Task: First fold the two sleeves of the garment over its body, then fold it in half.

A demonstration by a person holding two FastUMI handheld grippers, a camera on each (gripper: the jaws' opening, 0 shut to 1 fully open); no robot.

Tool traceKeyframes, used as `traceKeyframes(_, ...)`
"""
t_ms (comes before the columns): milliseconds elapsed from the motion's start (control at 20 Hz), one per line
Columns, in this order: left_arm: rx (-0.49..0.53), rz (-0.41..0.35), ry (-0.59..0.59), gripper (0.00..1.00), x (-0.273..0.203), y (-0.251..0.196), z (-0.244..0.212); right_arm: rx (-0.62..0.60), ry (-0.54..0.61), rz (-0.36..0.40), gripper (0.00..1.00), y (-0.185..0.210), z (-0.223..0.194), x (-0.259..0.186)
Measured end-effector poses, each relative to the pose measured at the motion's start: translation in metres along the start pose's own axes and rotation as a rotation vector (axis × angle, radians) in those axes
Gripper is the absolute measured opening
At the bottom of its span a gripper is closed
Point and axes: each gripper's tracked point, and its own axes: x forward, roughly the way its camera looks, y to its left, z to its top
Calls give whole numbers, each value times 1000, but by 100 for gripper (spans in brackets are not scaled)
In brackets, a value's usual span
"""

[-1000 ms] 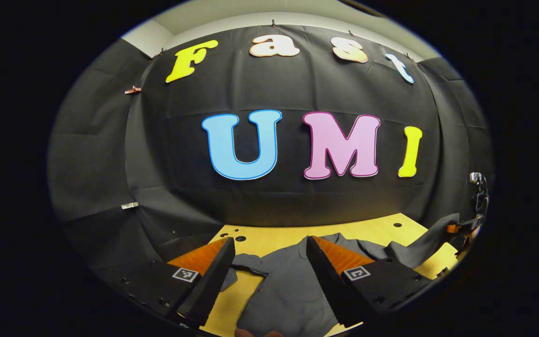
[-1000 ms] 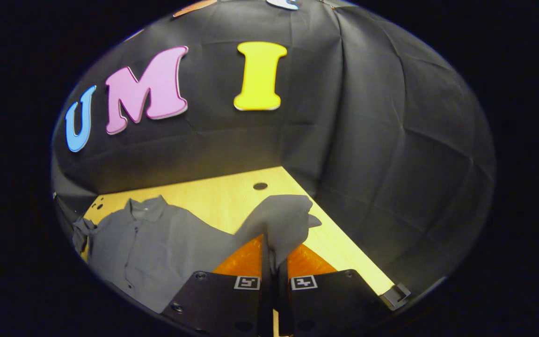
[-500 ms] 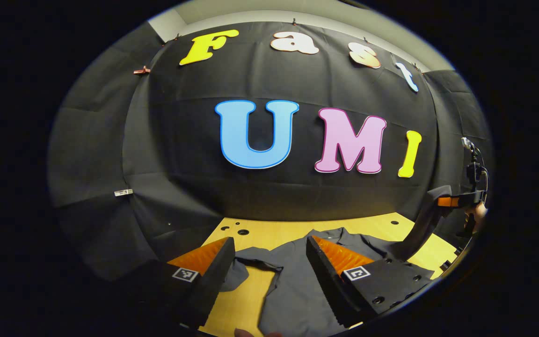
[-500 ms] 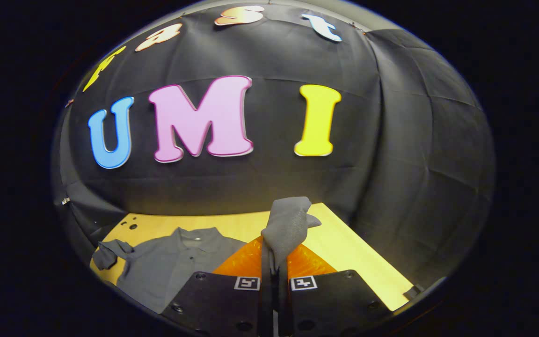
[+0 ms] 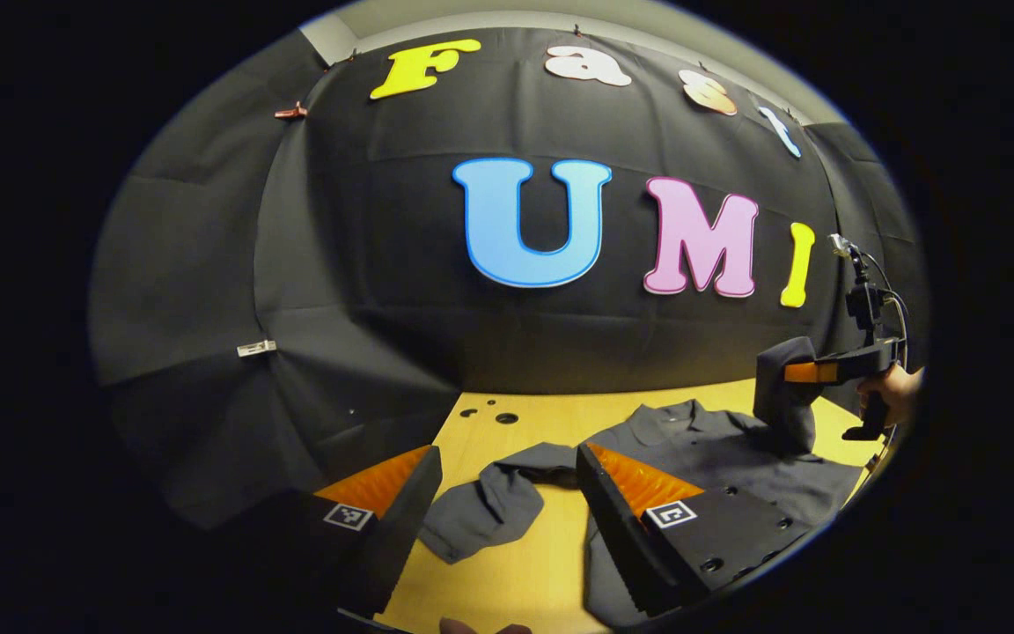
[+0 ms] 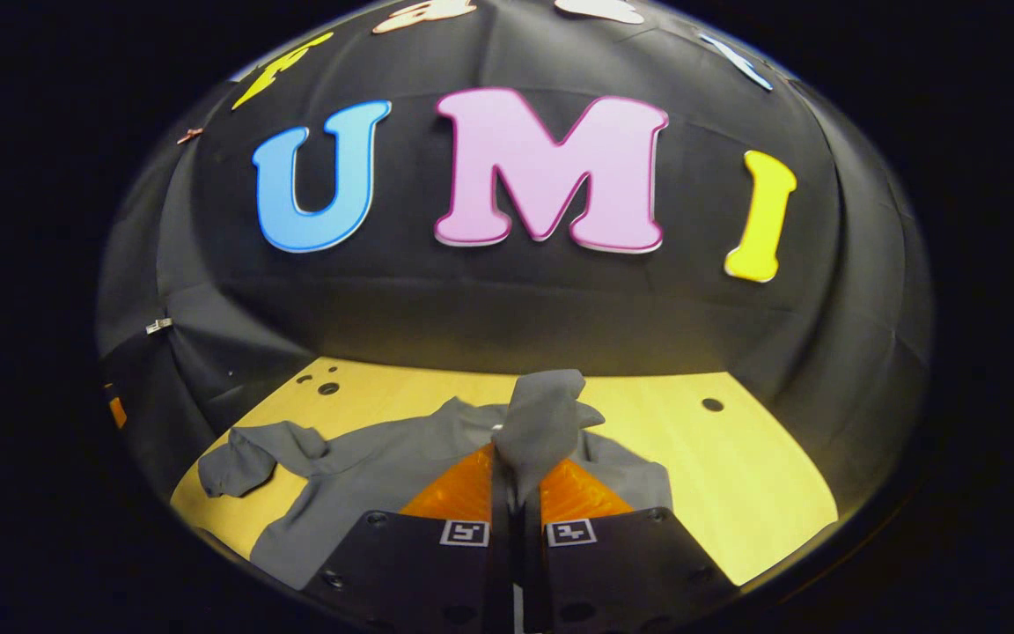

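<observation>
Right gripper (image 6: 514,506) is pinching the garment's right sleeve (image 6: 542,423), holding it up over the body. Left gripper (image 5: 507,511) is hovering wide open above the bunched left sleeve (image 5: 485,511); garment (image 5: 709,458) is lying on the desk (image 5: 516,572), collar toward the back edge

Right gripper view: garment (image 6: 366,467) lower hem cut off at bottom left, its middle hidden behind the gripper body; pinched sleeve (image 6: 542,427) covers the fingertips.

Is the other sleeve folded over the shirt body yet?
No. The loose sleeve lies bunched on the table, beside the shirt body, between the open left hand-held gripper fingers.
</observation>
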Motion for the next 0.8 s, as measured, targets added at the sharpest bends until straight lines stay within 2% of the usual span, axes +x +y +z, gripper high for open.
traceKeyframes(250,-13,20,65,97,30,37,-52,-82,121,41,9,49,-63,36)
traceKeyframes(550,-23,59,100,97,48,68,-88,-83,248,49,9,84,-123,67)
traceKeyframes(700,-10,46,122,96,57,68,-102,-85,329,80,13,100,-152,72)
traceKeyframes(800,-6,38,145,97,65,65,-118,-66,366,105,20,111,-163,72)
